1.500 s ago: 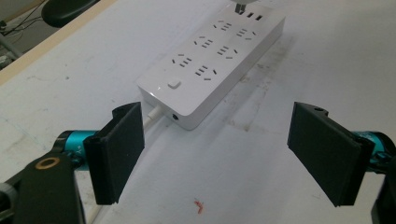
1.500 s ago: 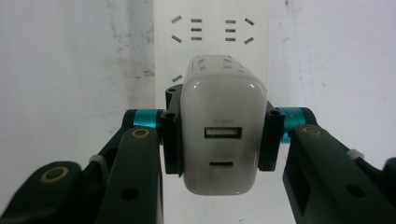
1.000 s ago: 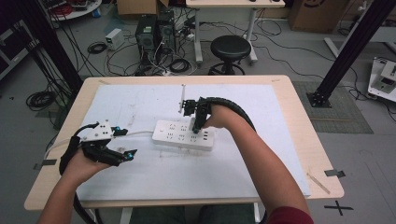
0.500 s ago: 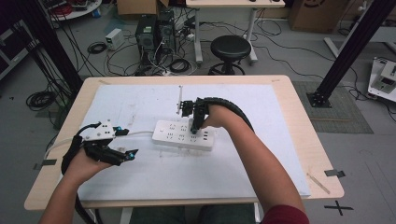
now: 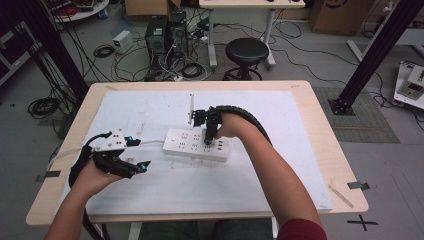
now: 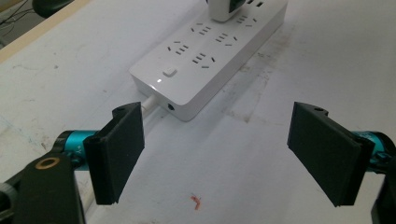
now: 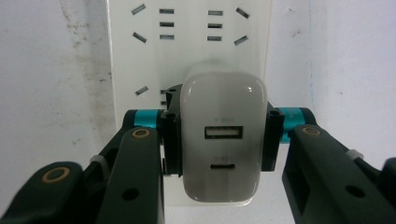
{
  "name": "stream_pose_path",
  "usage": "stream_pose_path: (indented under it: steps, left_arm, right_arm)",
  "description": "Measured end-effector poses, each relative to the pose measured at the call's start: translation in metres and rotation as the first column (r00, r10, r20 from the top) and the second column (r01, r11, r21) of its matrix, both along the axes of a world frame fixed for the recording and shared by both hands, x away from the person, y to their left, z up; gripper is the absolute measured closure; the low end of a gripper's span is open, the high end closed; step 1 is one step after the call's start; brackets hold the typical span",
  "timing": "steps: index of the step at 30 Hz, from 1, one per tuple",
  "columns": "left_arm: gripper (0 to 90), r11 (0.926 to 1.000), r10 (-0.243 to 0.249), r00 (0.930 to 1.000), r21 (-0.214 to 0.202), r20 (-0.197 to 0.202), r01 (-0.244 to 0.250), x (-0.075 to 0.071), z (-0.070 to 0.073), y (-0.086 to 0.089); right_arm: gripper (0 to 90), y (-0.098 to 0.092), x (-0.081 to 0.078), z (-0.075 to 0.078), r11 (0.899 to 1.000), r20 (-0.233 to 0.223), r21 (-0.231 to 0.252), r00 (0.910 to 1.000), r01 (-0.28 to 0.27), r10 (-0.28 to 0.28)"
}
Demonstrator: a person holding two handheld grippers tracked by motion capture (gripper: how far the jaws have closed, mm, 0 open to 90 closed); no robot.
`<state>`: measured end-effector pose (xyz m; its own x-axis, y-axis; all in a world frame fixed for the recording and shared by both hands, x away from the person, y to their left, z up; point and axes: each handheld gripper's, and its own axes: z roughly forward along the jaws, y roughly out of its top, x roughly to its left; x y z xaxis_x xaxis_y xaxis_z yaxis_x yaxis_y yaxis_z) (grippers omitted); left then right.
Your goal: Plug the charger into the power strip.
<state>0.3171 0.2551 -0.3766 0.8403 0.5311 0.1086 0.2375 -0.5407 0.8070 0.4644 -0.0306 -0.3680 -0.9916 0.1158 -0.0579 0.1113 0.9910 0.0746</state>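
A white power strip (image 5: 187,145) lies in the middle of the white mat (image 5: 150,107); in the left gripper view its switch end (image 6: 205,60) faces me. My right gripper (image 5: 209,140) points down over the strip's right half. It is shut on a white USB charger (image 7: 223,140), with the pads pressing both its sides (image 7: 223,135). The charger (image 6: 223,8) stands on the strip (image 7: 140,60) over a socket, and its prongs are hidden. My left gripper (image 5: 140,153) rests left of the strip, open, with nothing between its pads (image 6: 224,158).
The strip's white cable (image 5: 150,143) runs left past my left gripper. A thin white upright piece (image 5: 190,107) stands just behind the strip. The wooden table rim (image 5: 340,165) frames the mat. A black stool (image 5: 246,52) and computer cases (image 5: 165,32) stand beyond the far edge.
My right gripper has shifted slightly left and down over the power strip, still holding the charger. The left gripper has stayed put.
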Motion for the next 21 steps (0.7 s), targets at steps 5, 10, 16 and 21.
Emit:
stream_pose_path:
  steps: [5,10,16,21]
  left_arm:
    - [18.8,1.0,-0.009,0.9999,-0.001,0.007,0.009,-0.0012,0.001,-0.0024]
    - [18.8,1.0,-0.004,1.0,-0.009,0.009,0.004,-0.0026,0.0002,-0.0061]
    - [18.8,0.9999,-0.009,0.9999,-0.007,0.013,0.009,-0.0057,0.0008,-0.0062]
    - [18.8,1.0,-0.006,0.9999,-0.002,0.015,0.006,-0.0045,0.0027,-0.0026]
  right_arm:
    - [63.7,0.0003,-0.0008,-0.0007,1.0,0.002,0.001,1.0,-0.007,0.007]
    - [63.7,0.0058,-0.004,-0.0022,0.999,0.032,-0.025,0.9992,-0.025,0.026]
    - [63.7,0.003,-0.0029,-0.004,1.0,0.018,-0.007,0.9997,0.015,-0.015]
    - [63.5,0.0023,-0.0011,-0.0041,1.0,0.009,-0.007,0.9999,0.013,-0.013]
